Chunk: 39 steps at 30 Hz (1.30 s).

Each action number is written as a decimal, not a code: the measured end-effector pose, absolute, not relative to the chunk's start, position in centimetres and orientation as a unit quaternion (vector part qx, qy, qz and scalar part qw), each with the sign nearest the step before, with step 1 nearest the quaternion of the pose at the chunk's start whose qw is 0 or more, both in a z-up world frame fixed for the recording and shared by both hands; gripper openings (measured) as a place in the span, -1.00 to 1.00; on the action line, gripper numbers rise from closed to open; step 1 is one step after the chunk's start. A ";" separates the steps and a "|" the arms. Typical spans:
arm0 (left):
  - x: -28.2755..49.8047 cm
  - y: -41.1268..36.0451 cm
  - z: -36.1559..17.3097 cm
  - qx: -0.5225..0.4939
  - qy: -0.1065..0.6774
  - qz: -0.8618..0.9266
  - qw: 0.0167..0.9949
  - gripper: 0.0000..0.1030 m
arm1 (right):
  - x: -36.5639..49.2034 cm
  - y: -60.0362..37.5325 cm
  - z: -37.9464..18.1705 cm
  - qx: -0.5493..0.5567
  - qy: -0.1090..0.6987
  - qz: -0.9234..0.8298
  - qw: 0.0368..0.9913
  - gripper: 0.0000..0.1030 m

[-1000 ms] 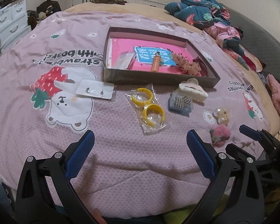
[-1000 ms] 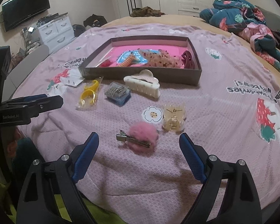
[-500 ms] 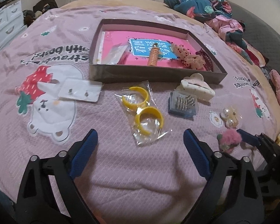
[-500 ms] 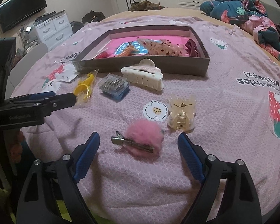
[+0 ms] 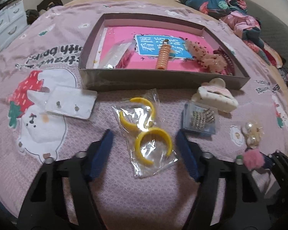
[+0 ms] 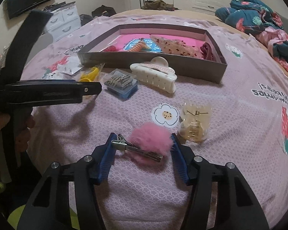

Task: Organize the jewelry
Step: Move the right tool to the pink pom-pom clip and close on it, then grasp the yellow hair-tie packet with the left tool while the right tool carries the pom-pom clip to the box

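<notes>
Our box (image 5: 98,80) sits mid-bed to collect the loose pieces. We hold the left gripper (image 5: 144,141) open astride the bagged yellow hoops (image 5: 144,126), the right gripper (image 6: 142,143) open astride the pink pompom clip (image 6: 149,141), neither pinched yet.

From the left wrist view, the pink pom-pom clip (image 5: 253,158) is partly hidden behind the right gripper (image 5: 278,164), whose fingers run off the picture's edge. The studs on the white earring card (image 5: 71,104) are too small to make out. From the right wrist view, the box's near wall (image 6: 151,65) hides part of its contents, and the yellow hoops (image 6: 90,74) sit half behind the left gripper (image 6: 48,92).
</notes>
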State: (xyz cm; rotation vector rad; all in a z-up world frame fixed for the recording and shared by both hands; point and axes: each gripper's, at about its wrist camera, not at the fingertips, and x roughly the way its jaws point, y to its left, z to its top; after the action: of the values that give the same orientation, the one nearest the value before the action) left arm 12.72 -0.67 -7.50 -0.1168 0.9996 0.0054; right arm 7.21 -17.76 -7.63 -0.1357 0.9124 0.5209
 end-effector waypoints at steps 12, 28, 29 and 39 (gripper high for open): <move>10.7 0.5 -6.8 -0.084 0.479 -0.016 0.874 -0.31 | 7.0 -17.3 -6.9 -0.063 0.432 0.268 0.859 0.06; 7.6 3.6 -4.3 -0.122 0.454 0.001 0.883 -0.31 | 7.4 -16.1 -4.3 -0.076 0.407 0.282 0.865 0.06; 7.6 3.6 -4.1 -0.123 0.452 0.001 0.883 -0.31 | 7.5 -16.1 -4.1 -0.074 0.405 0.284 0.866 0.06; 9.4 3.3 -1.4 -0.119 0.432 0.001 0.894 -0.31 | 9.8 -17.0 -2.0 -0.058 0.387 0.282 0.876 0.06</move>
State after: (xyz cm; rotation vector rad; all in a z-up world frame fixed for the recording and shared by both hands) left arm 9.43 3.35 -1.44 -0.2463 0.8952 0.0013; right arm 9.77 -16.97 -2.02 -0.1201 0.8077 0.5889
